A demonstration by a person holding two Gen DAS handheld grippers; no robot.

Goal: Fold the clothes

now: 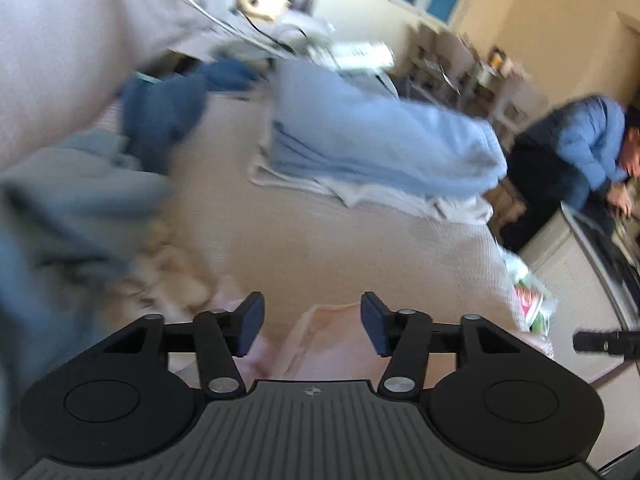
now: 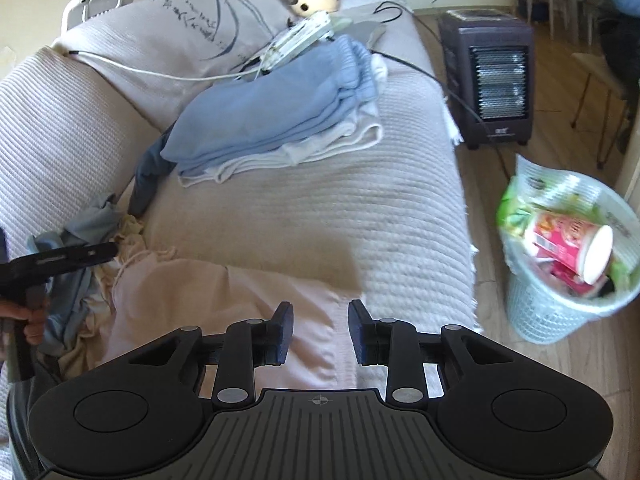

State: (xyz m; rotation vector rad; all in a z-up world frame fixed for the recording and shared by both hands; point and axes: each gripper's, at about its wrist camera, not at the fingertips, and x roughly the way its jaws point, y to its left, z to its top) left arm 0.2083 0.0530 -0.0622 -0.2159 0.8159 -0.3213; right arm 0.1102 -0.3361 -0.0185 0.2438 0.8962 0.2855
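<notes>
— While our right tool hangs with its fingers spread and nothing between them, what do we get from its camera that the left misses?

— We get the waste basket on the wood floor beside the sofa, full of wrappers, and farther off the dark heater. We also catch the left tool from the side, gripped by a hand at the frame's edge.

— And from the left camera?

— Our left tool is open too, holding nothing. Its view is blurred, but it alone shows a person in a blue jacket bent over at the far right.

— Where is the clothing?

— A pale pink garment lies right under both tools on the sofa's ribbed cover. A crumpled grey-blue and cream heap sits just to its left, against the backrest. Farther along the seat we see the folded stack, light blue over white, with a cushion and a white cable beyond it.
</notes>
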